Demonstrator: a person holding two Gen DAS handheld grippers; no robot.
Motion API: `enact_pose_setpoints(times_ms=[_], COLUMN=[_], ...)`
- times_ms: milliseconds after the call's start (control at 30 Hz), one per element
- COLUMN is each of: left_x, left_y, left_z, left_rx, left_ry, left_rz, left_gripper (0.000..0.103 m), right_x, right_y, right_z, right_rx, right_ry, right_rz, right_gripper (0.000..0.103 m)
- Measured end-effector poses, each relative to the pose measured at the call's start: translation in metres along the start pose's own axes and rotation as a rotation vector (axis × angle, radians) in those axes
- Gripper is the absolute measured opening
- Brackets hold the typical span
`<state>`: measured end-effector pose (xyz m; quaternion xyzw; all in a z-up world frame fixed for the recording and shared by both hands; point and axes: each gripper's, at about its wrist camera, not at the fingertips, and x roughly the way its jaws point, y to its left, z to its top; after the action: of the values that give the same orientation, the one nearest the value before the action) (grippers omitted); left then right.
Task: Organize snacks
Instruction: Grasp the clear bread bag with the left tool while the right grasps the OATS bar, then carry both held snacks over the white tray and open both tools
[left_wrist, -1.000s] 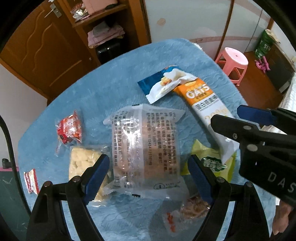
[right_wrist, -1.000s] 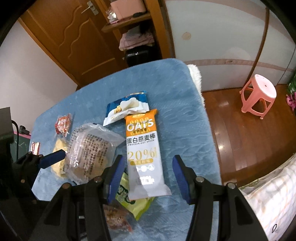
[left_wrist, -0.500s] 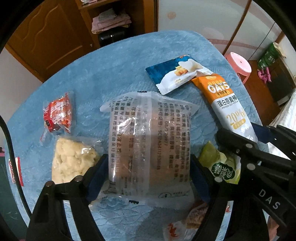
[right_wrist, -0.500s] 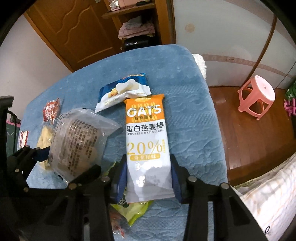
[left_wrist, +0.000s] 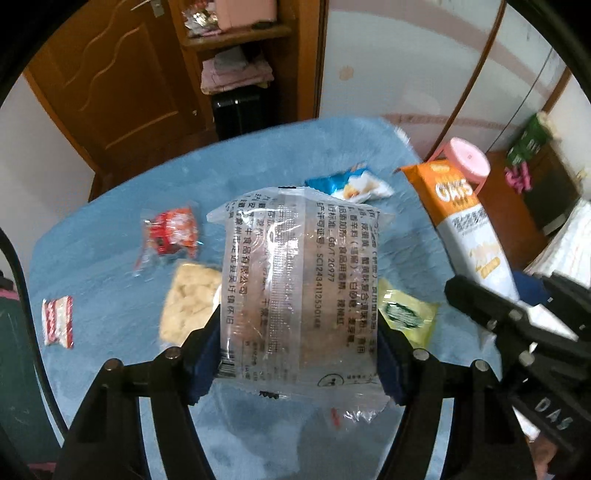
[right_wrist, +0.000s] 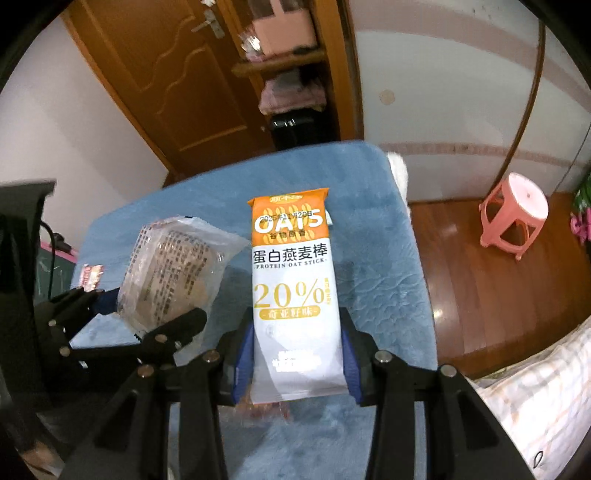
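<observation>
A clear wrapped cake pack (left_wrist: 299, 266) with printed text hangs above the blue-covered table (left_wrist: 258, 155). My left gripper (left_wrist: 297, 354) is closing on its lower end, and the blue pads press both sides. An orange-and-white oat bar (right_wrist: 291, 266) is lifted upright, its bottom half clamped in my right gripper (right_wrist: 295, 354). In the right wrist view the left gripper (right_wrist: 147, 310) and the cake pack (right_wrist: 173, 266) hang to the left. The left wrist view has the oat bar (left_wrist: 458, 214) and the right gripper (left_wrist: 495, 291) at the right.
On the cloth lie a red snack pack (left_wrist: 171, 232), a pale puffed snack (left_wrist: 190, 302), a green-yellow pack (left_wrist: 406, 310), a blue-and-white pack (left_wrist: 351, 184) and a small red-and-white pack (left_wrist: 57, 321). A pink stool (right_wrist: 517, 210) stands on the wooden floor right of the table.
Both grippers closed onto their packs, the left on the clear cake pack and the right on the oat bar, and lifted them off the cloth. The table now looks farther away.
</observation>
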<state>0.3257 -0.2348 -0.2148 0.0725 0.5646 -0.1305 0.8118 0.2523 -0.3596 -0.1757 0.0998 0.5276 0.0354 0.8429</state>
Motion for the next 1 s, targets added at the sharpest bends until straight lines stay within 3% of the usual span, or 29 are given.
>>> enact_pose_setpoints(times_ms=[200, 467, 767, 1000], left_x=[-0.072, -0.159, -0.225, -0.226], left_y=[0.007, 0.026, 0.069, 0.093], left_z=[-0.013, -0.066, -0.17, -0.263], left_rx=[0.008, -0.003, -0.034, -0.076], left_ry=[-0.073, -0.162, -0.216, -0.246], left_rz=[0.014, 0.022, 0.018, 0.066], left_gripper=[0.07, 0.07, 0.07, 0.071], right_x=[-0.062, -0.132, -0.169, -0.167], right_y=[0.031, 0.073, 0.116, 0.157], right_z=[-0.013, -0.047, -0.109, -0.179], right_rx=[-0.053, -0.131, -0.195, -0.253], right_ry=[-0.081, -0.167, -0.169, -0.132], right_rz=[0.04, 0.083, 0.172, 0.269], right_gripper=[0.042, 0.042, 0.042, 0.042])
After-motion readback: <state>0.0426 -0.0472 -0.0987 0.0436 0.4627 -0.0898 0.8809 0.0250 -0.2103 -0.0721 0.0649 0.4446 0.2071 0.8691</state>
